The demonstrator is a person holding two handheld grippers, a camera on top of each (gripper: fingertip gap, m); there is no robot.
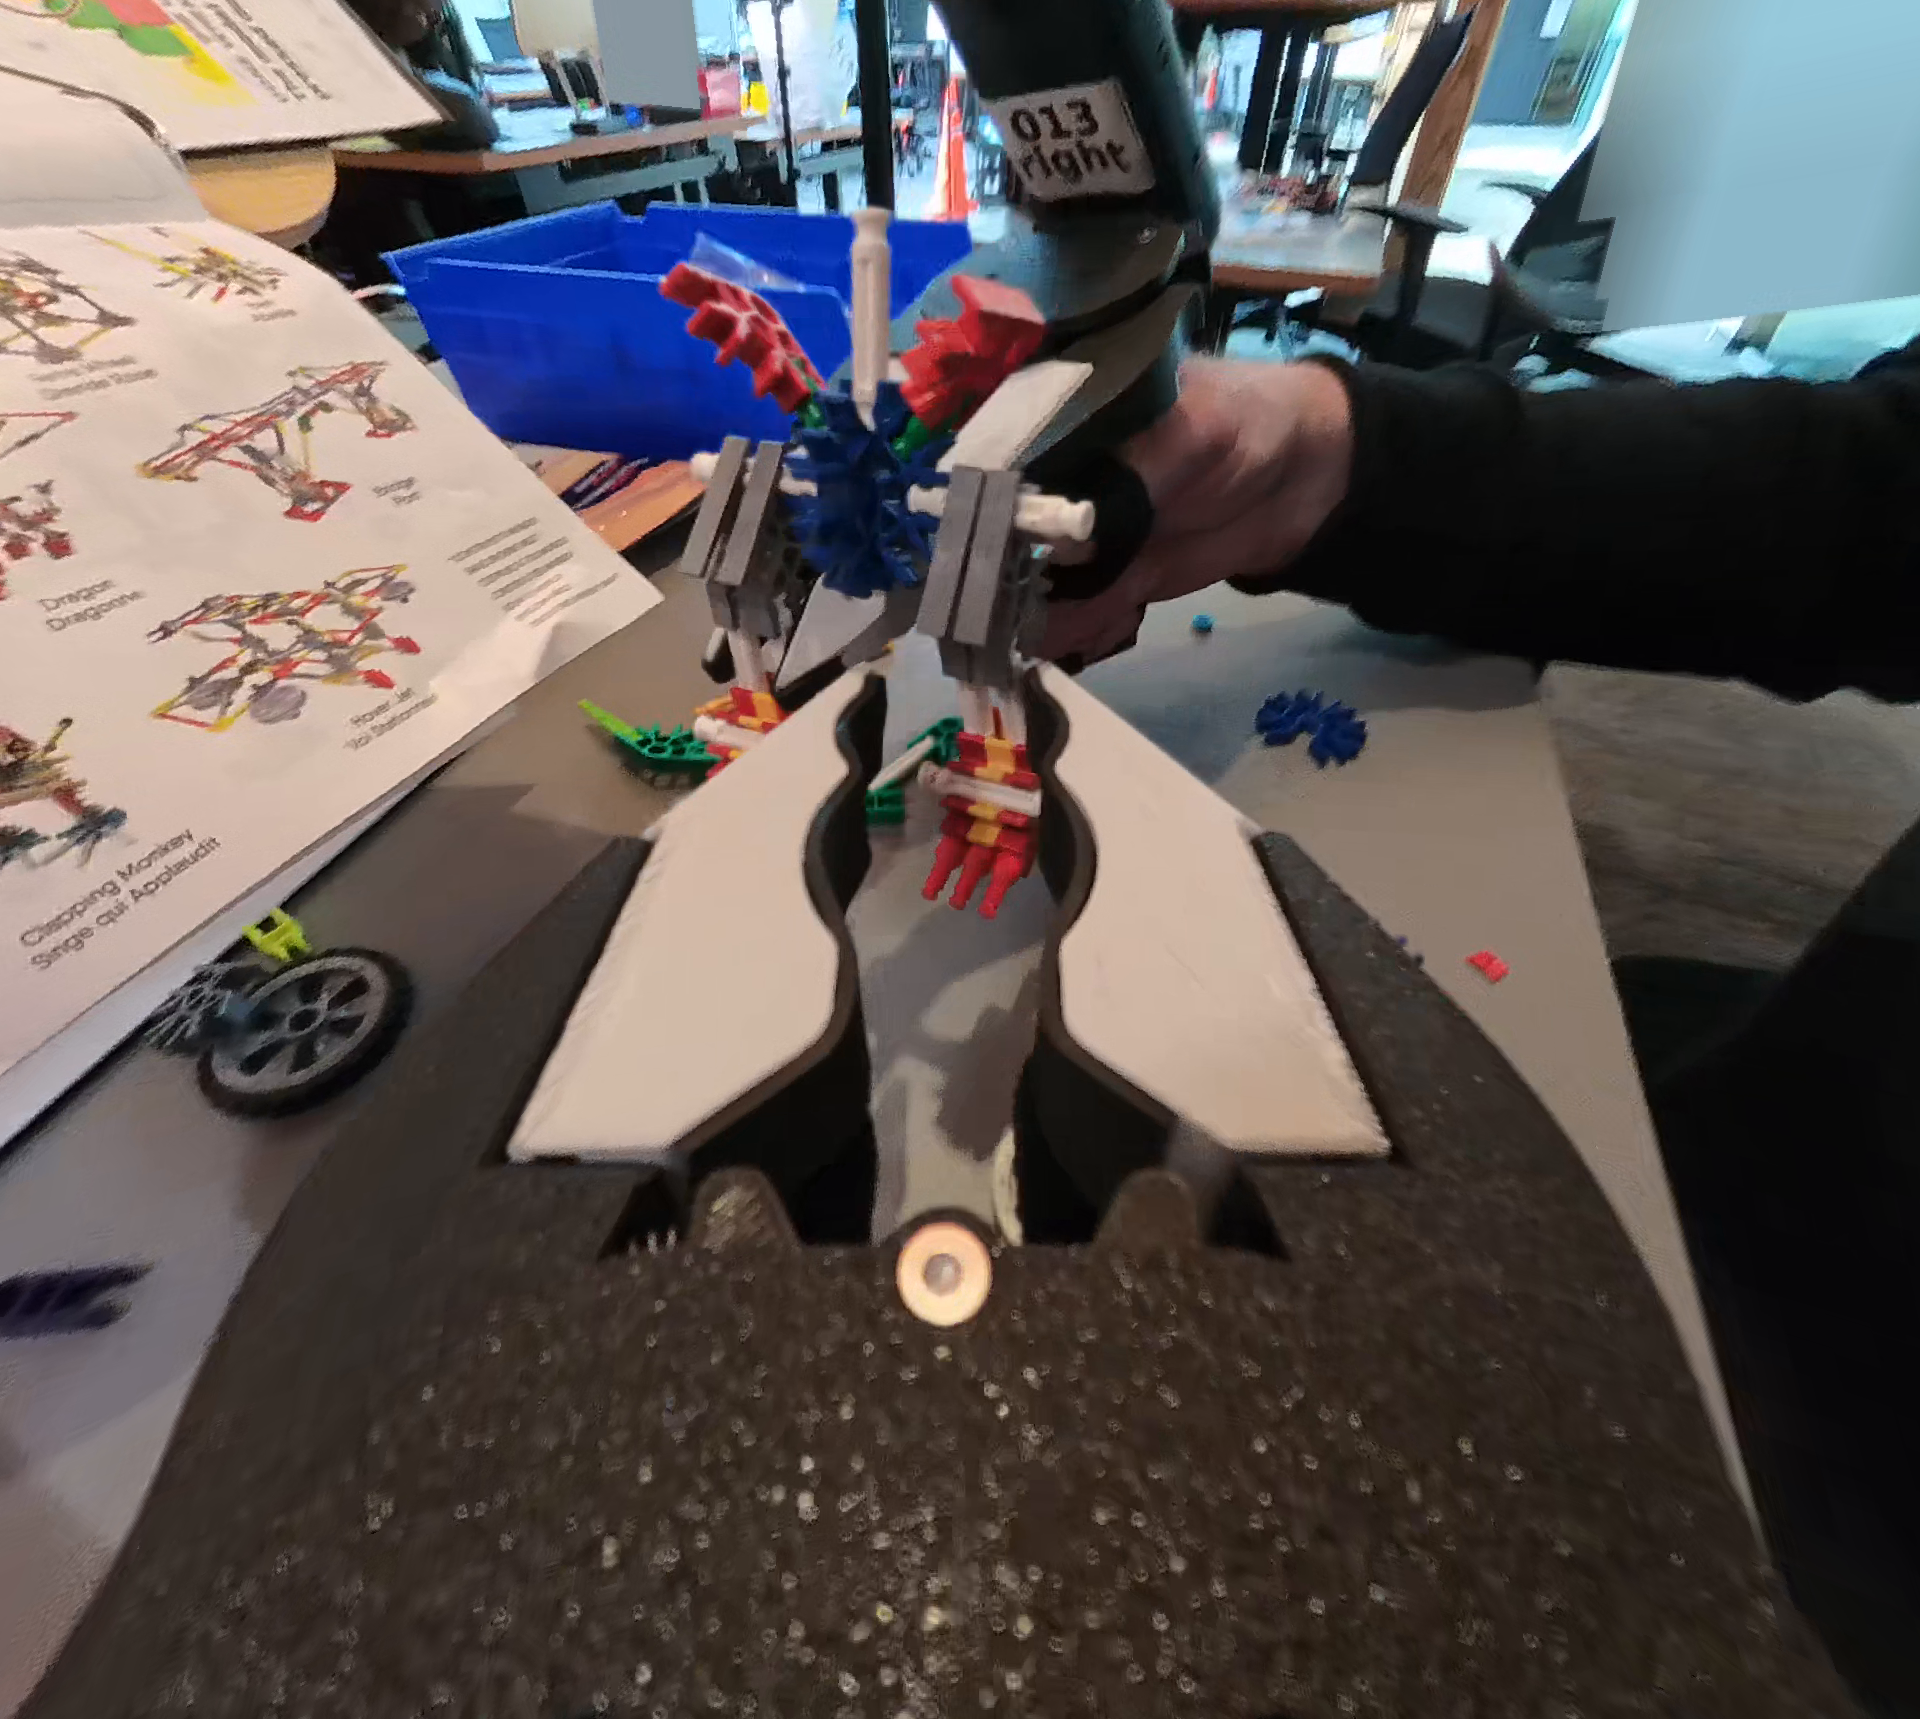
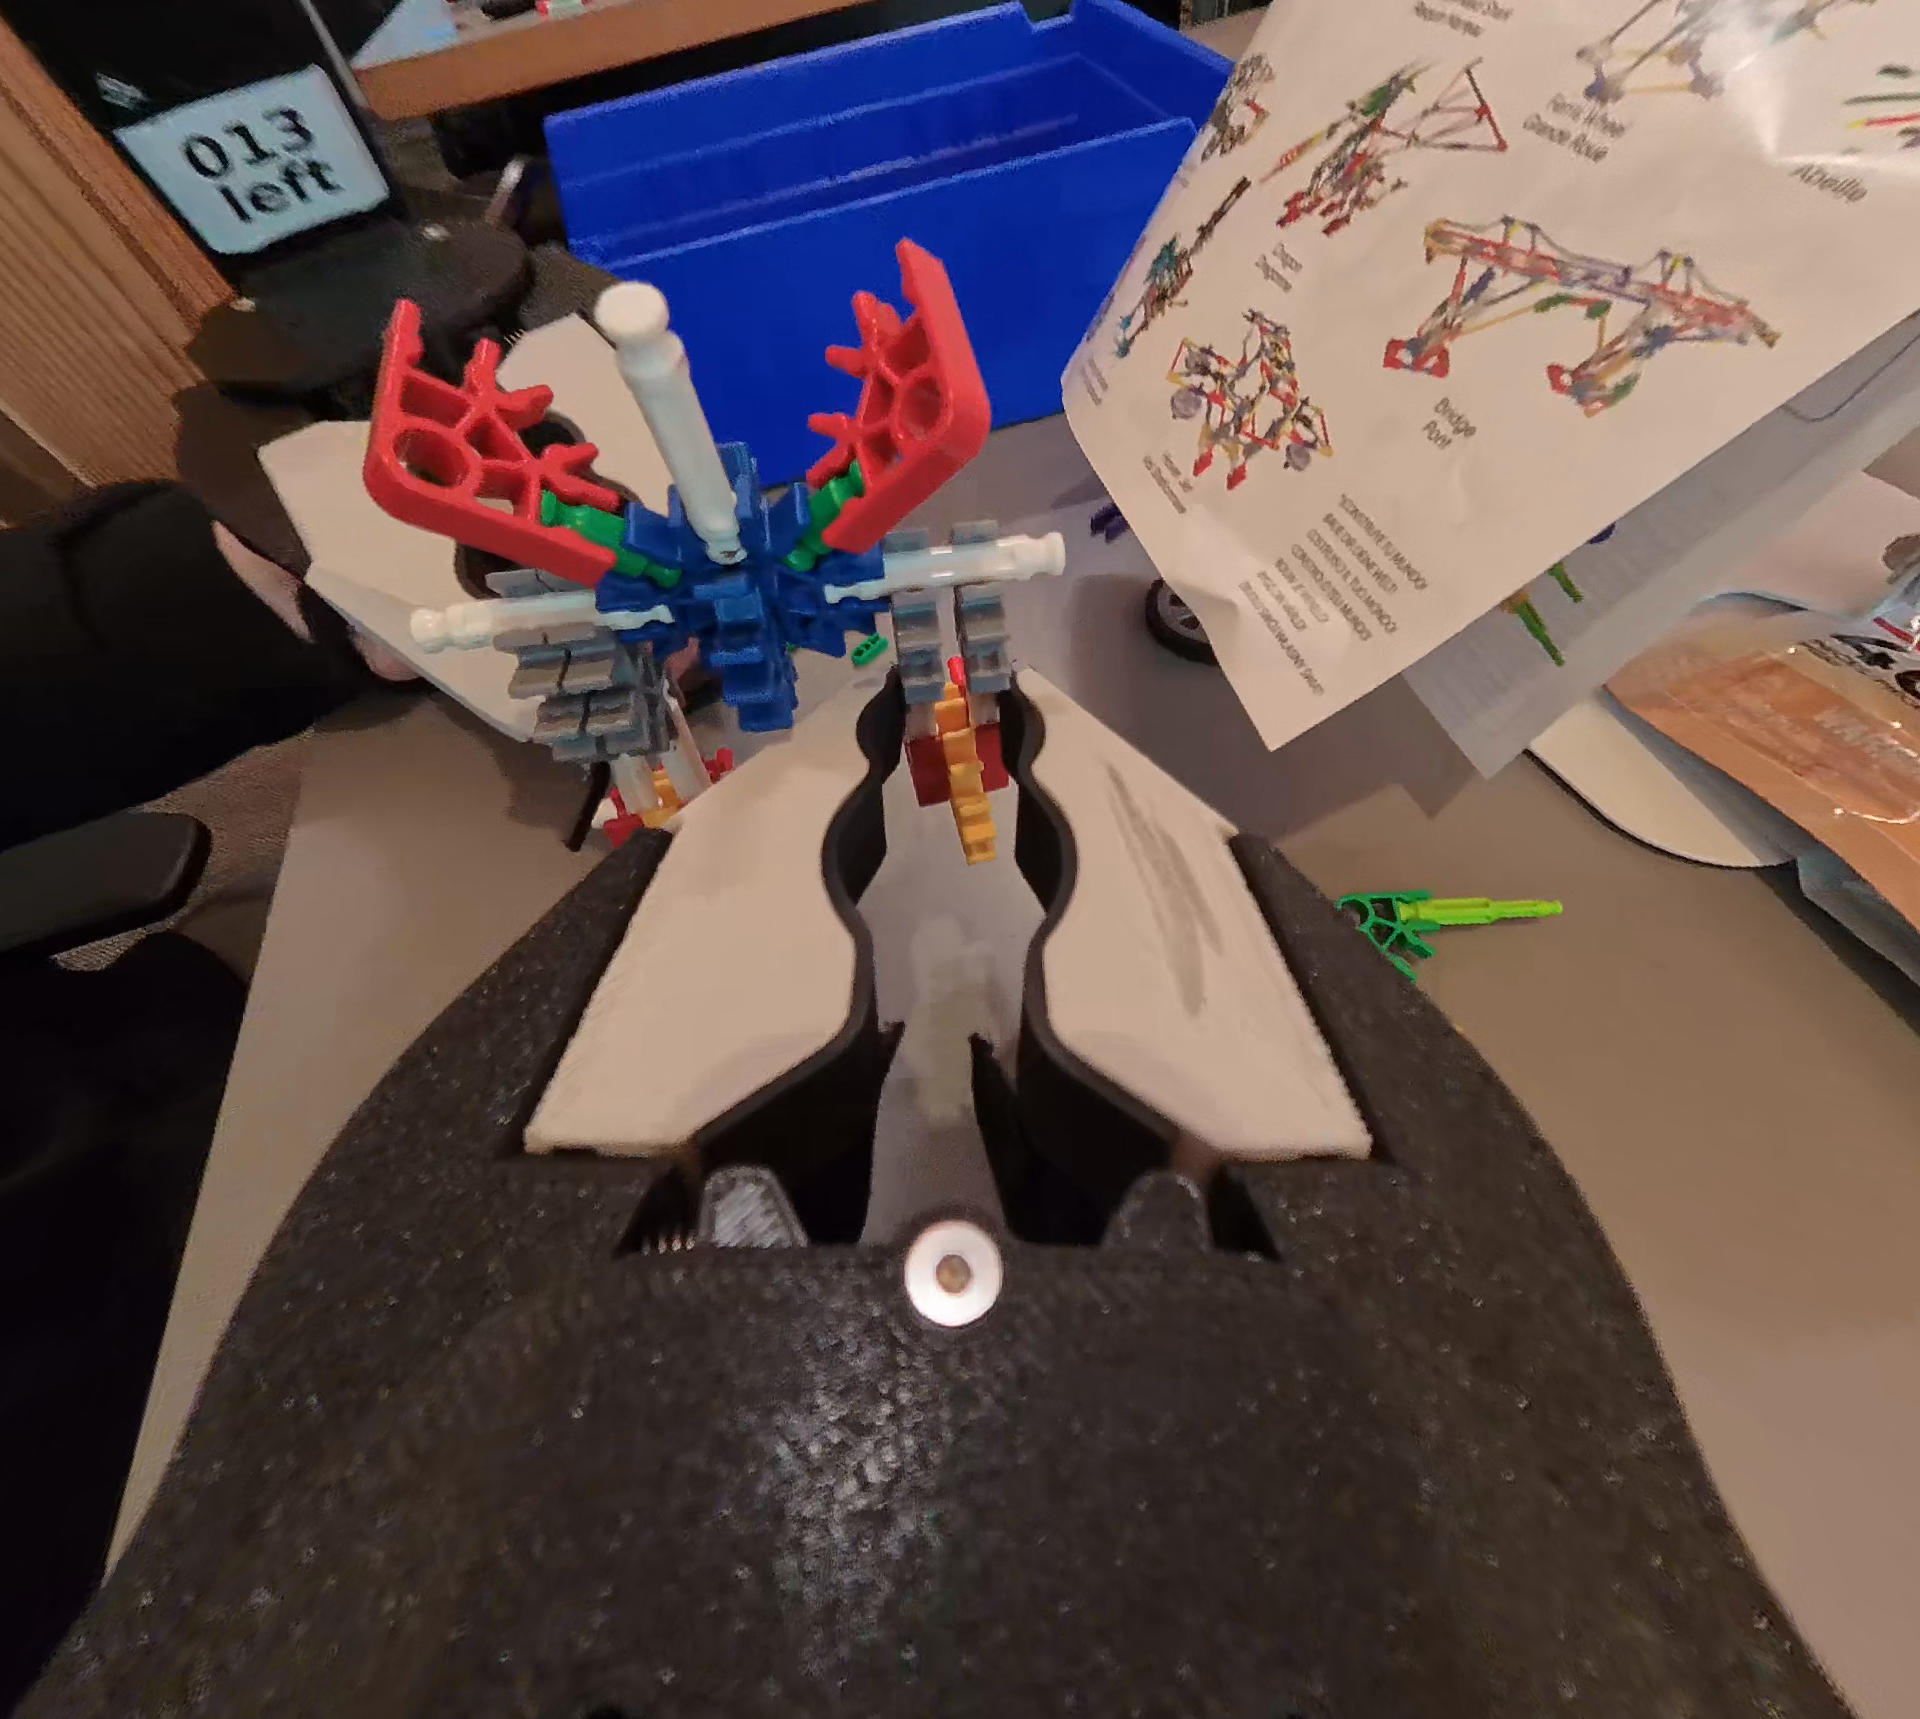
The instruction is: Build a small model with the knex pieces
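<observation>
A construction-toy model stands between both grippers: a blue hub (image 1: 862,506) carrying white rods, two red connectors on top and two grey-topped legs with red and yellow feet. My left gripper (image 1: 956,703) is shut on the model's leg (image 1: 987,786) nearest it. My right gripper (image 2: 953,682) is shut on the other leg (image 2: 951,734). The blue hub (image 2: 727,599) sits just left of the right gripper's tips. Each gripper shows in the other's view: the right one (image 1: 1039,111) held by a hand in a black sleeve, the left one (image 2: 260,163) at the far left.
A blue bin (image 1: 561,339) stands behind the model. A printed instruction sheet (image 1: 260,578) lies propped at the left, over a small black wheel (image 1: 301,1025). Loose pieces lie on the grey table: a blue connector (image 1: 1309,729), a small red piece (image 1: 1488,965) and a green rod with connector (image 2: 1444,916).
</observation>
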